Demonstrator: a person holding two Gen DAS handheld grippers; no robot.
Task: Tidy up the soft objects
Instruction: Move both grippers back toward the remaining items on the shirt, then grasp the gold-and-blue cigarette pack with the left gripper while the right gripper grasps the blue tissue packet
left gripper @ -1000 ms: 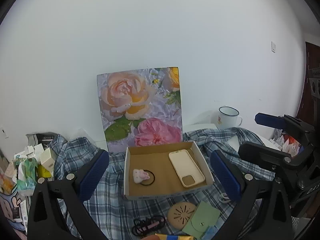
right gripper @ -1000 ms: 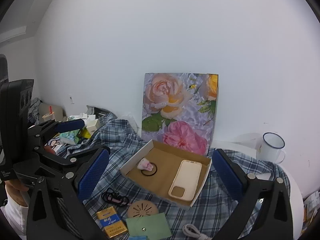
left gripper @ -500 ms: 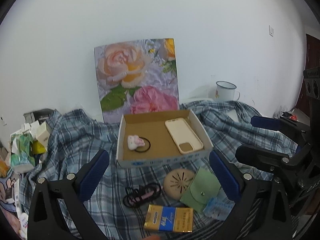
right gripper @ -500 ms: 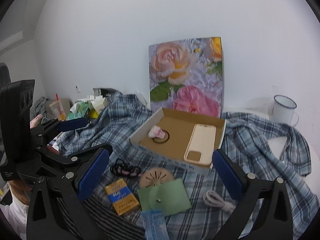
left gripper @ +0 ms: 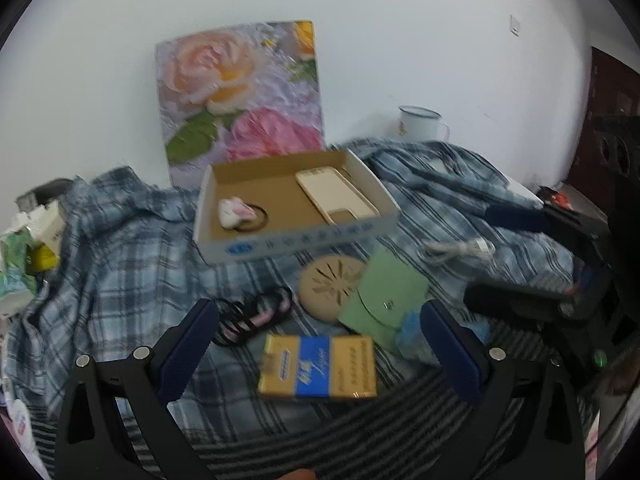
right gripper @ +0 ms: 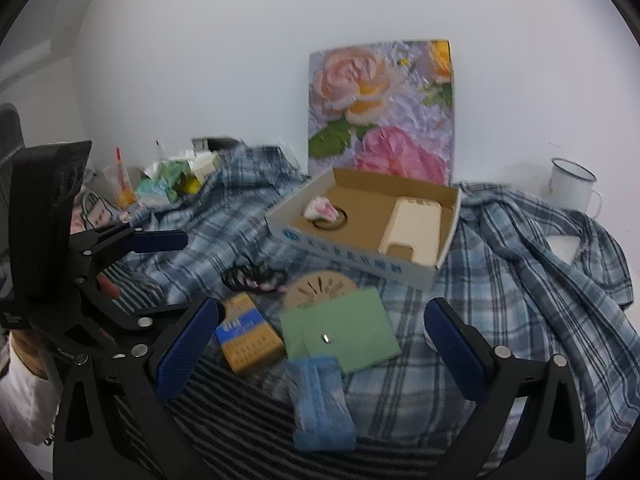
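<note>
Several soft items, among them a green pouch (right gripper: 340,336), a blue packet (right gripper: 322,404) and coiled hair ties (left gripper: 256,316), lie on the plaid cloth (right gripper: 520,300) just before the cardboard box (left gripper: 292,208). Each wants a low, centred pinch, lifted clear of its neighbours. Left claw (left gripper: 320,344) and right claw (right gripper: 320,344) both hover spread and empty, angled down over the pile.

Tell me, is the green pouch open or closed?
Closed. The green pouch lies flat on the plaid cloth, its flap down with the snap showing.
</note>
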